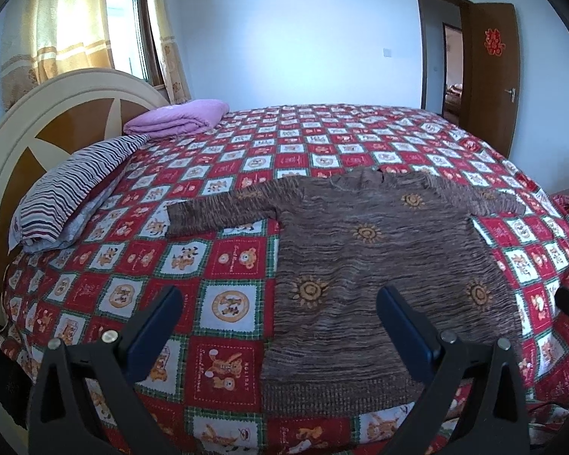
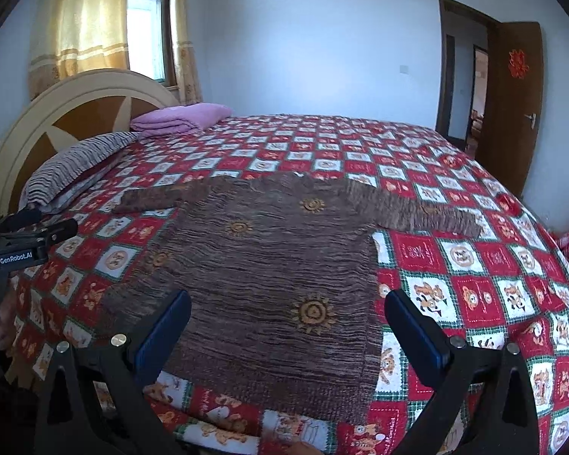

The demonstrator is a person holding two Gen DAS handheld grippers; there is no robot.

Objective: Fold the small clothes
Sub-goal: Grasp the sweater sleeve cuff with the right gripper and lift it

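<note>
1. Bed (image 1: 246, 144), checked quilt: brown sweater (image 1: 379, 265) spread flat, sleeves at 9 and 3 o'clock.
2. Left hand-held gripper (image 1: 278, 303), right hand-held gripper (image 2: 288, 307): wide, empty.
3. Risk: pinching quilt along with knit, dragging both.

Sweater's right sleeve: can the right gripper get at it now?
Probably yes: the right gripper has open jaws, and the sweater's right sleeve lies flat on the quilt with nothing over it.

We see a pale blue-white wall (image 1: 303, 38) behind a bed (image 1: 322, 136) with a red checked cover, a cream and brown headboard (image 1: 57, 113), a striped pillow (image 1: 76, 193), a folded purple blanket (image 1: 178, 117), a sunlit curtained window (image 1: 125, 26) and an open brown door (image 1: 493, 76).
</note>
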